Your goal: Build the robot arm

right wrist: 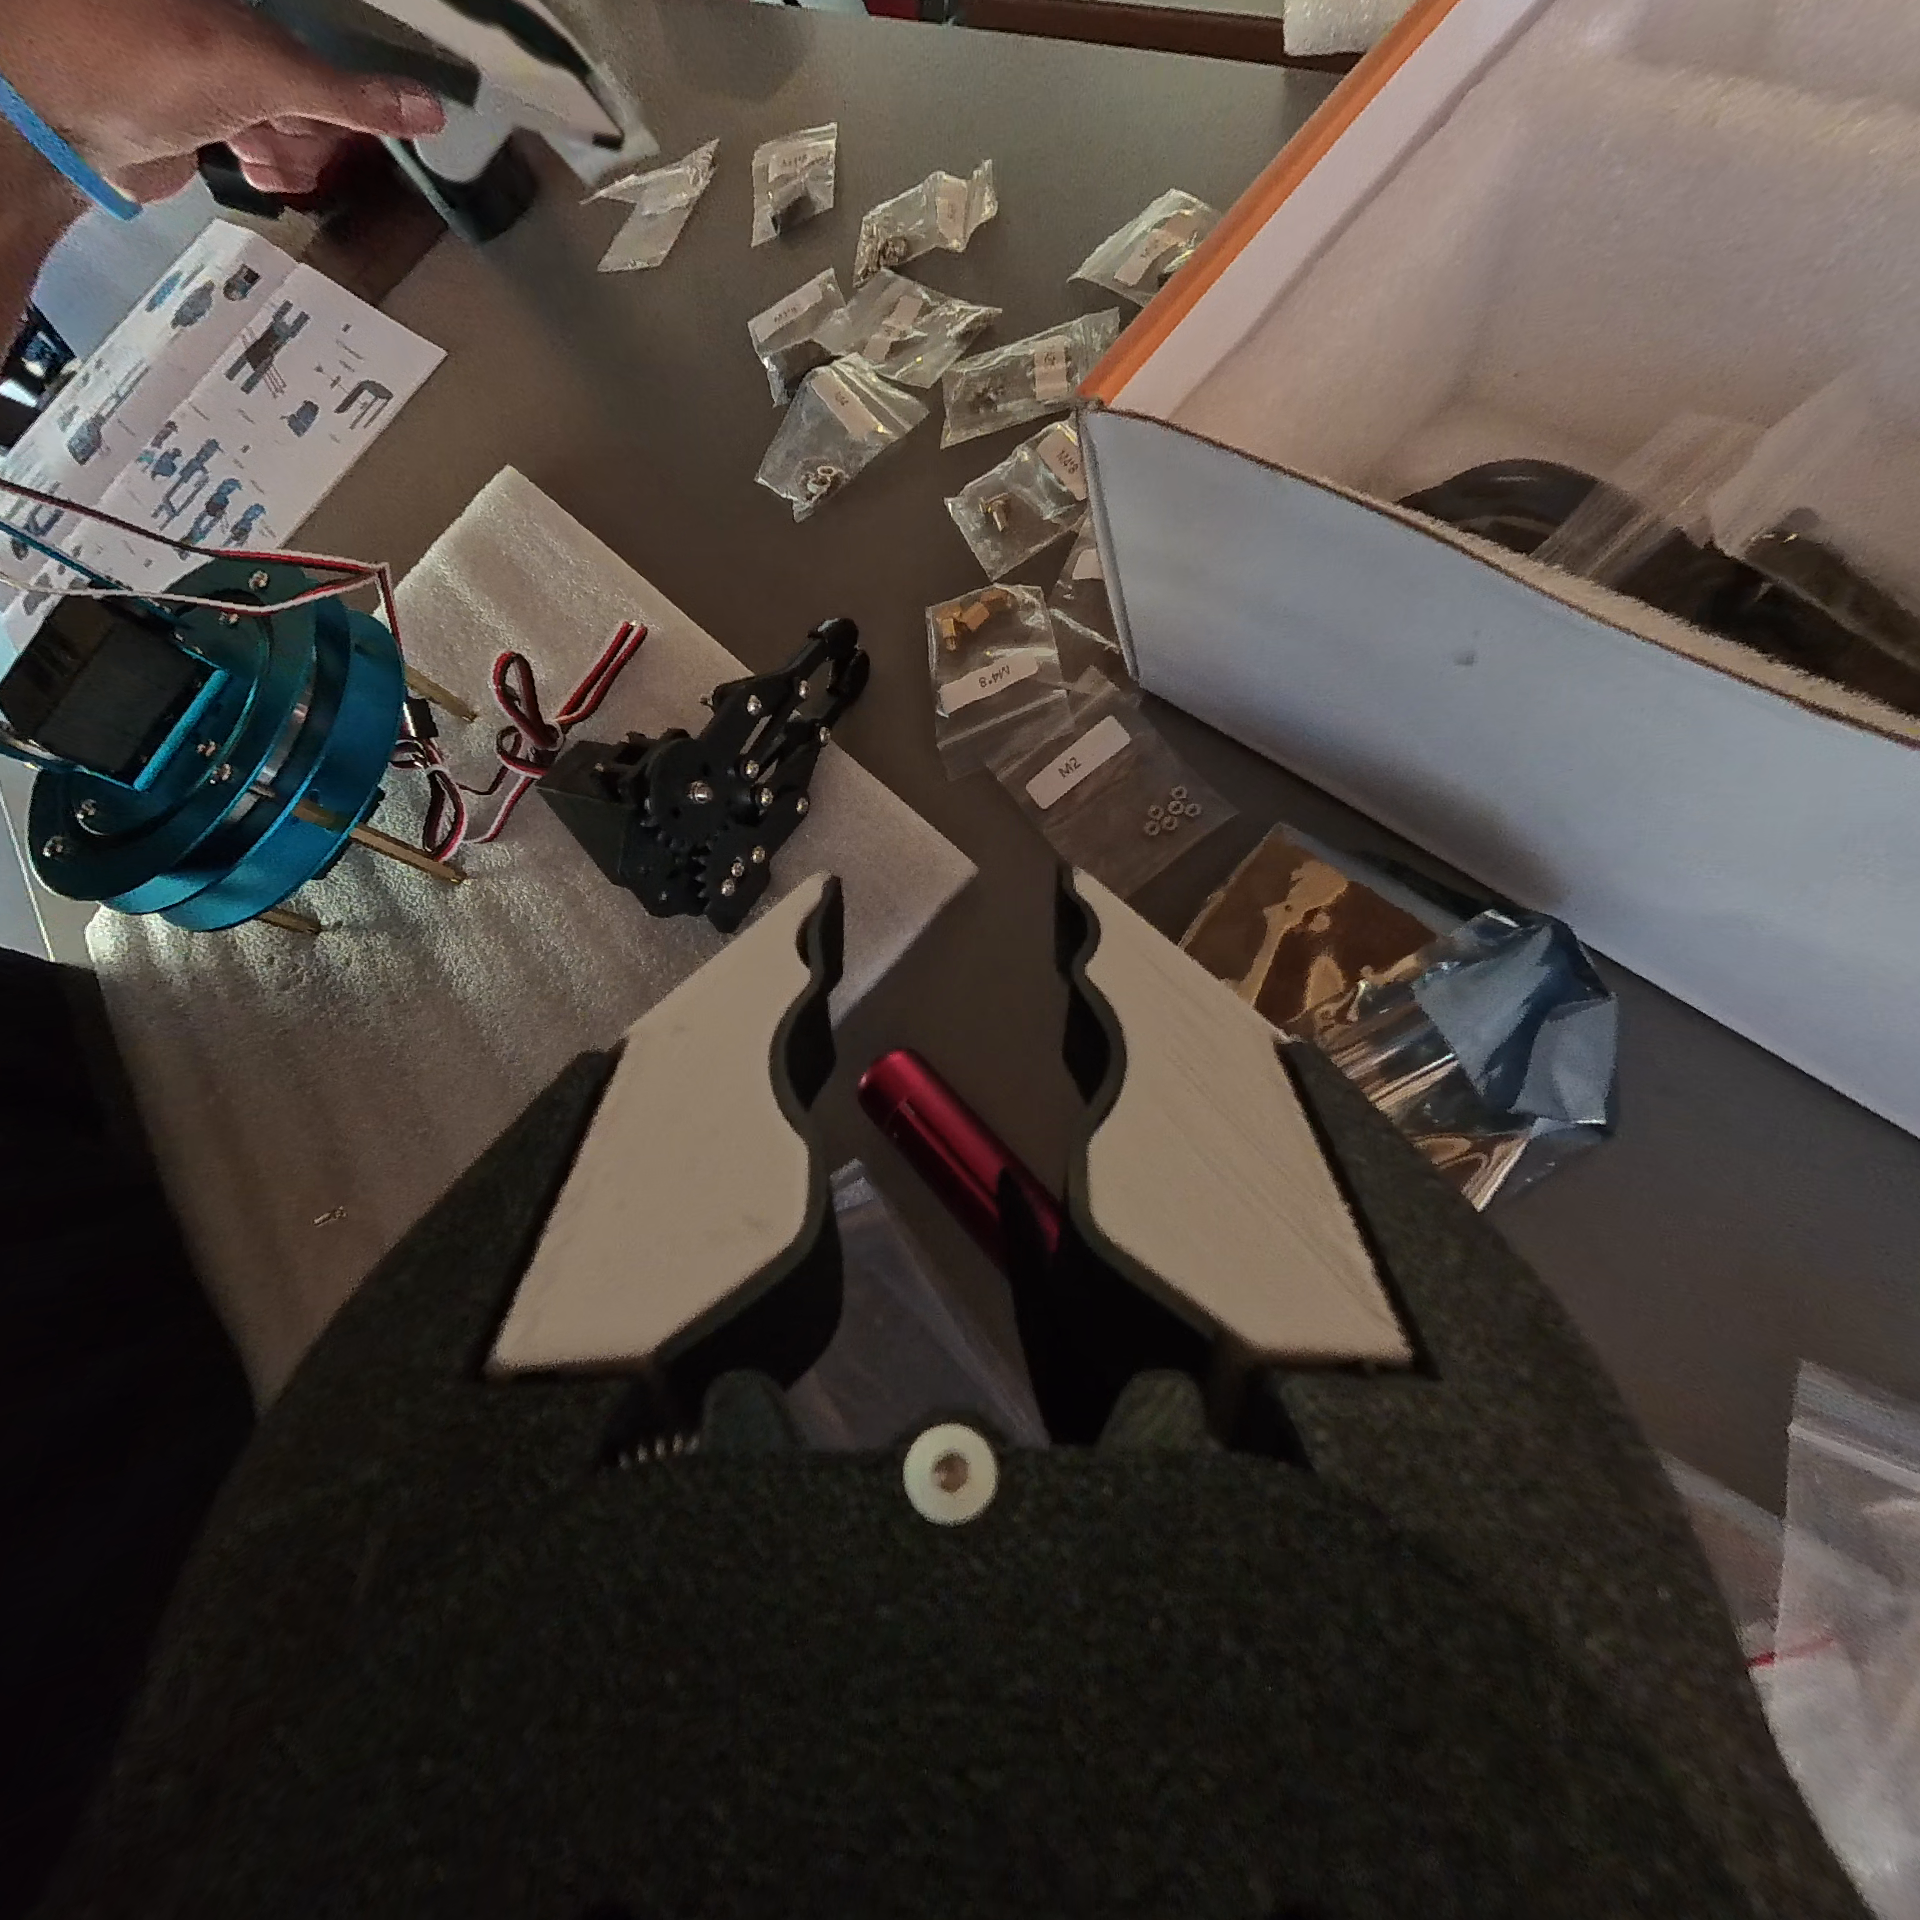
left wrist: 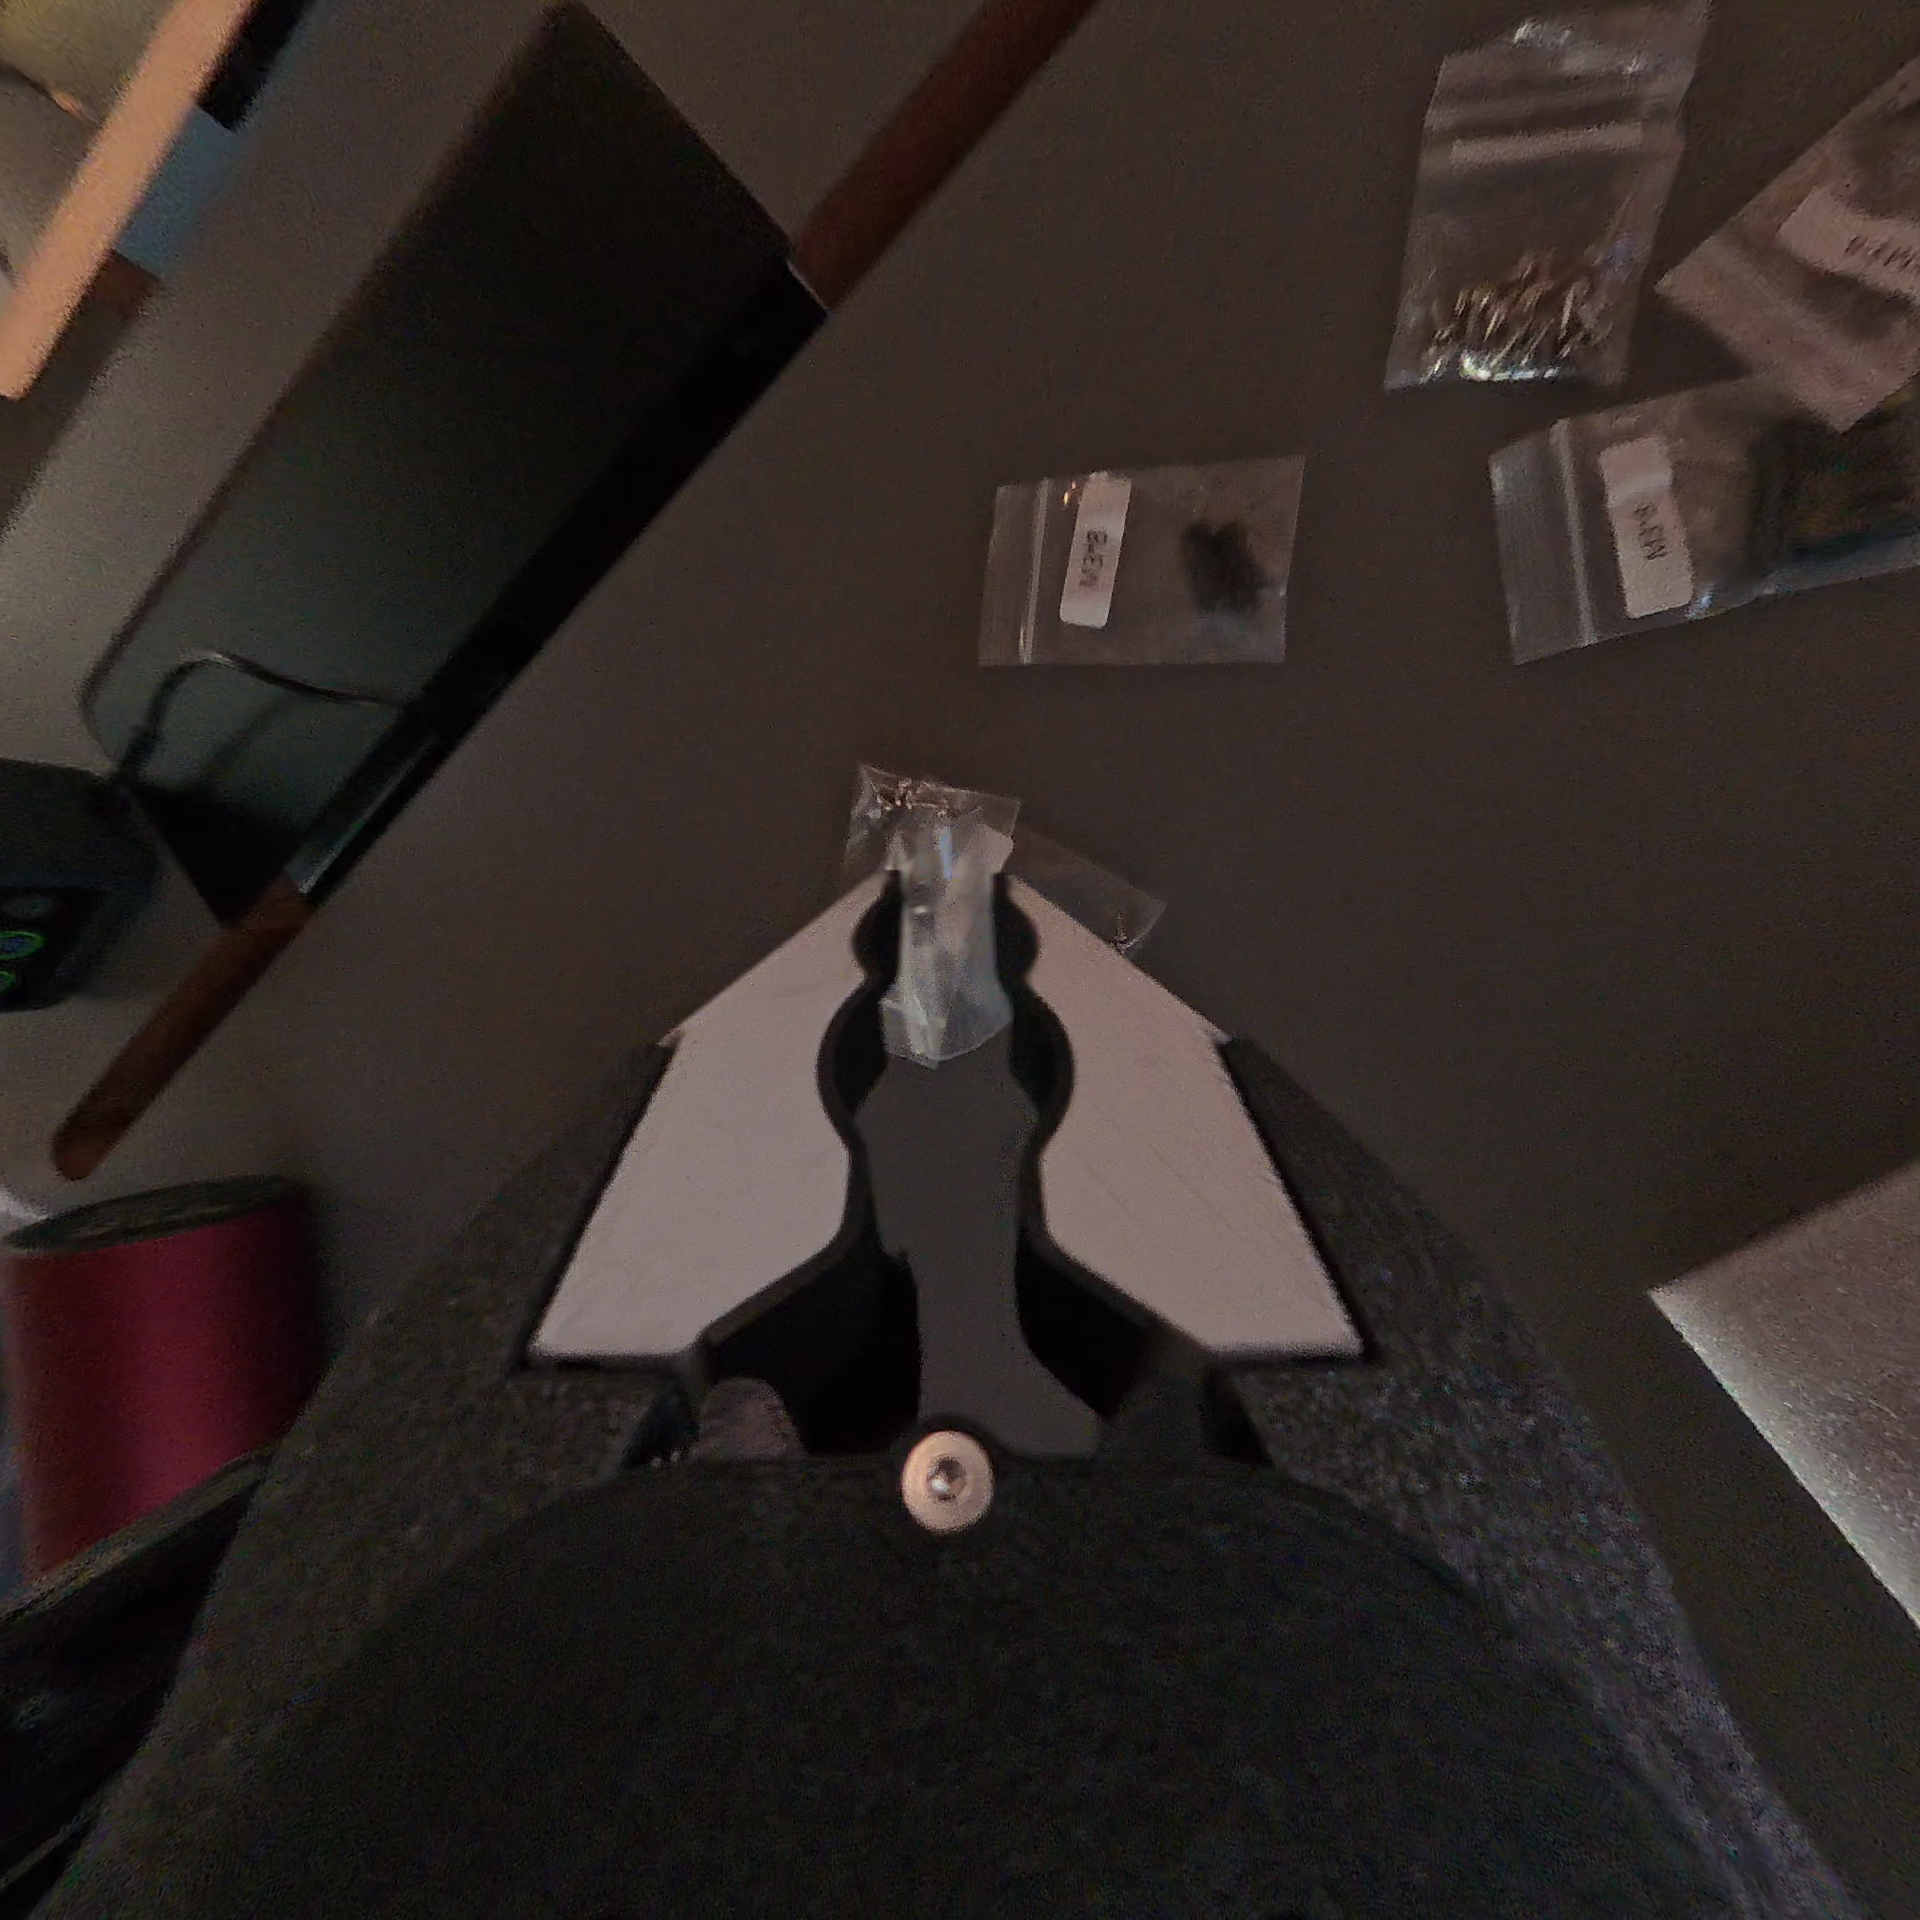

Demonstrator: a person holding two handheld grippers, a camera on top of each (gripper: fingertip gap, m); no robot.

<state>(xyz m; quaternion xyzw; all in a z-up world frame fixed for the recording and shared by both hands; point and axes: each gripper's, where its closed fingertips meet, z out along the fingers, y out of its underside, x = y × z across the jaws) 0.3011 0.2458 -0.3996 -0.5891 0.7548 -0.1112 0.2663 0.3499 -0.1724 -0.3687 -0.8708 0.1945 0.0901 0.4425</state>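
My left gripper is shut on a small clear plastic bag of tiny metal parts and holds it above the grey table. Its top pokes out past the fingertips. My right gripper is open and empty above the table. A red metal tool handle lies below, between its fingers. A black servo claw lies just ahead on a white foam sheet. The left gripper shows far off at top left in a person's hand.
Several clear bags of screws lie scattered on the table, some in the left wrist view. An open white cardboard box stands right. A blue round base with a servo, an instruction sheet, a foil bag, and a dark red spool. One gripper's finger ends stand about 45 cm off the other's. It is some 20 cm from my left tips to the dark red spool.
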